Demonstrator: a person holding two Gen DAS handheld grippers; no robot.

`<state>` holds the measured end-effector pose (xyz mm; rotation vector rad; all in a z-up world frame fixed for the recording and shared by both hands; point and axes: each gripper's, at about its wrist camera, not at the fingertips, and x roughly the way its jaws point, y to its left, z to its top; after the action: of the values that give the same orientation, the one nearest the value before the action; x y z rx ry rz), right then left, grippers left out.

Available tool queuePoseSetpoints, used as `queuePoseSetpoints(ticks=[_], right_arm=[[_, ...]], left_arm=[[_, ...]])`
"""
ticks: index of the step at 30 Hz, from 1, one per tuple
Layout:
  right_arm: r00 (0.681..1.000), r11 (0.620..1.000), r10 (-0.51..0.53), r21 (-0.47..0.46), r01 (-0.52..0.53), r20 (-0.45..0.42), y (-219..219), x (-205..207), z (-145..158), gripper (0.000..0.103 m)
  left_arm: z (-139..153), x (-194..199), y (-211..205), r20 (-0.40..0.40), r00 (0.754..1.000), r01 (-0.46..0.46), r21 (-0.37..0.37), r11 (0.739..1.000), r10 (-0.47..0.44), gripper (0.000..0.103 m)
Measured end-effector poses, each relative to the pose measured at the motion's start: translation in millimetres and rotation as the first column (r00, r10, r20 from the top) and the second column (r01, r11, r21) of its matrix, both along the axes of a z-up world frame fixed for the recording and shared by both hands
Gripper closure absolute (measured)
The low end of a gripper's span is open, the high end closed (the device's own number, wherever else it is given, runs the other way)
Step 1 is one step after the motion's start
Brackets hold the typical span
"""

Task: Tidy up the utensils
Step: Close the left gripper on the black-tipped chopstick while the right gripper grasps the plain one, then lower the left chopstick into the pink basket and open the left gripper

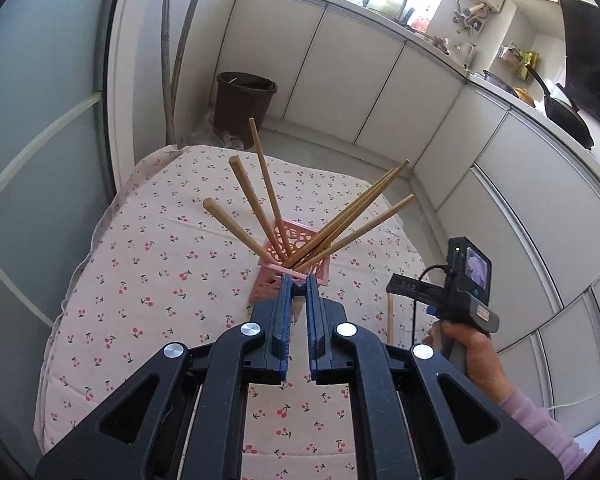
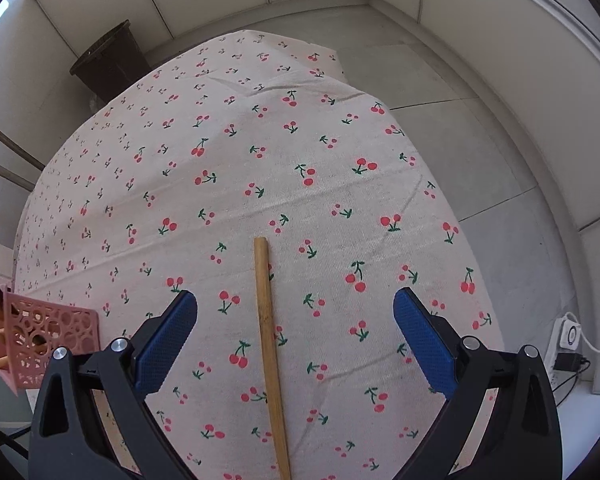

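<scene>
A pink openwork holder [image 1: 296, 258] stands on the cherry-print cloth with several wooden chopsticks [image 1: 260, 196] fanned out of it. My left gripper [image 1: 298, 280] is just in front of the holder's near rim, jaws narrowly apart; whether they pinch the rim is hidden. My right gripper [image 2: 296, 304] is open and empty, straddling one loose chopstick [image 2: 270, 344] that lies flat on the cloth. The holder [image 2: 48, 336] shows at the right wrist view's left edge. The right gripper's body [image 1: 456, 288] shows to the right of the holder.
The cloth-covered table [image 2: 260, 140] drops off to a grey tiled floor. A dark bin [image 1: 244, 104] stands beyond the far edge. White cabinets [image 1: 380, 92] with a cluttered counter run along the right. A power strip [image 2: 566, 340] lies on the floor at right.
</scene>
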<state>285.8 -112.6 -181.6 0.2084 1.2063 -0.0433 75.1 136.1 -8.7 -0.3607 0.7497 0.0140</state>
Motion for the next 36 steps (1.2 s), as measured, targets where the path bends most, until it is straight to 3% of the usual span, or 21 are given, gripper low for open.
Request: queuePoseSetpoints(ticks=[3, 5, 7, 10, 11, 19, 27, 36], right_arm=[[0.999, 0.998, 0.047, -0.040, -0.047, -0.004, 14, 3, -6, 0.019], [0.994, 0.991, 0.105, -0.077, -0.107, -0.030, 30, 3, -14, 0.042], [0.987, 0.979, 0.158, -0.135, -0.155, 0.010, 43, -1, -14, 0.051], [0.981, 0.976, 0.194, -0.105, -0.192, 0.009, 51, -4, -12, 0.089], [0.979, 0.974, 0.204, -0.103, -0.202, 0.005, 53, -6, -11, 0.094], [0.963, 0.964, 0.265, 0.023, -0.266, 0.045, 56, -42, 9, 0.095], [0.925, 0.934, 0.319, 0.098, -0.344, 0.207, 56, -106, 79, 0.095], [0.847, 0.881, 0.338, 0.178, -0.438, 0.411, 42, -176, 160, 0.095]], left_arm=[[11, -8, -1, 0.028, 0.999, 0.027, 0.000, 1.000, -0.027, 0.096], [14, -11, 0, 0.049, 0.998, 0.037, 0.007, 0.999, -0.037, 0.096], [20, -15, -2, 0.074, 0.996, 0.043, 0.020, 0.999, -0.045, 0.096], [25, -19, 0, 0.097, 0.994, 0.047, 0.021, 0.999, -0.048, 0.096], [25, -20, 2, 0.102, 0.994, 0.046, 0.023, 0.999, -0.048, 0.096], [23, -20, 19, 0.088, 0.996, 0.012, -0.008, 1.000, -0.012, 0.096], [21, -23, 24, 0.083, 0.996, -0.009, -0.015, 1.000, 0.010, 0.096], [29, -28, 30, 0.100, 0.994, -0.028, -0.049, 0.998, 0.033, 0.096]])
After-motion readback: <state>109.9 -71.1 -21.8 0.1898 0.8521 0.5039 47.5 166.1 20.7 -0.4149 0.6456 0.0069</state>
